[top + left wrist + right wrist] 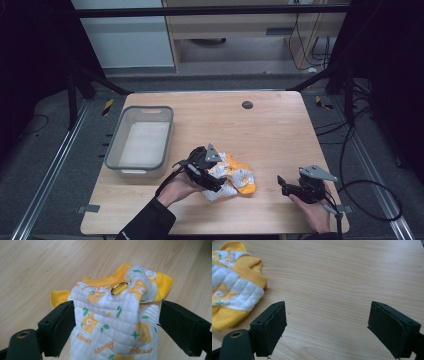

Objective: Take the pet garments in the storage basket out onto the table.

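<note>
Both my grippers sit low in frame. Left gripper (pixel 116 322) jaws wide, straddling the white-and-yellow quilted flower-print garment (pixel 115 325) without pinching it; right gripper (pixel 327 327) jaws wide, empty, over bare wooden table (pixel 342 277).

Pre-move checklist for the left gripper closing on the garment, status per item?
1. White quilted garment with orange flowers and yellow trim lies between the left gripper fingers: ok.
2. Left gripper open wide enough to straddle the cloth: ok.
3. Yellow button sits beyond the pinch line: ok.
4. Right gripper open, over bare wooden table, apart from the garment: ok.
5. Grey plastic bin empty and unobstructed: ok.
6. How many cloth layers the fingers would catch: cannot tell.
</note>
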Demonstrator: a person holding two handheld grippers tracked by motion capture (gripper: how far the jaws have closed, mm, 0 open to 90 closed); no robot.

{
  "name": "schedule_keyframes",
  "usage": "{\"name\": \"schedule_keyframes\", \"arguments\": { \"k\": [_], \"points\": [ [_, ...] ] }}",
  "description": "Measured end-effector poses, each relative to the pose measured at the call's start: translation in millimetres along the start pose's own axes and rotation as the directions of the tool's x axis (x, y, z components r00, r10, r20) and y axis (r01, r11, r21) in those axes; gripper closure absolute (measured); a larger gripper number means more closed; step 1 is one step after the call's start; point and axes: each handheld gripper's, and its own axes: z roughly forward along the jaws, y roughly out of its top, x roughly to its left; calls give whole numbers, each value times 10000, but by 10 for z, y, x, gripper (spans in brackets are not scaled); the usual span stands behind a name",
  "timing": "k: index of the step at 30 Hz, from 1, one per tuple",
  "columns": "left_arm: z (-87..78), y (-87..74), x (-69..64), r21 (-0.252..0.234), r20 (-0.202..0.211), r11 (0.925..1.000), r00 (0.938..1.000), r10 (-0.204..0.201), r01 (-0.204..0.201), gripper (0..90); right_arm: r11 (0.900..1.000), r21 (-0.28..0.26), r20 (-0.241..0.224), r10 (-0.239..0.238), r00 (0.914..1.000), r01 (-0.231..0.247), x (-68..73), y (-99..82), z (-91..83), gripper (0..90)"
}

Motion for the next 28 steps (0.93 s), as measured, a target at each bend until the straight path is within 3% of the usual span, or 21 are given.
{"name": "schedule_keyframes", "arguments": {
  "k": [10,18,20,28],
  "points": [
    [-234,-160,66,-1074,-577,9921,9958,-717,652,132,10000,3,16,-6,10000,5,-3,-1,-3,149],
    [-377,-418,124,-2009,-1083,9723,9837,-1435,1197,134,10000,-3,26,-36,10000,36,-4,-6,-2,147],
    [-393,-447,129,-2052,-1138,9707,9821,-1503,1248,135,10000,-10,20,-37,10000,37,-5,-6,-2,147],
    [-531,-672,172,-2644,-1500,9513,9676,-2030,1586,140,10000,-42,39,-53,10000,53,-4,-9,-7,145]
  ]
}}
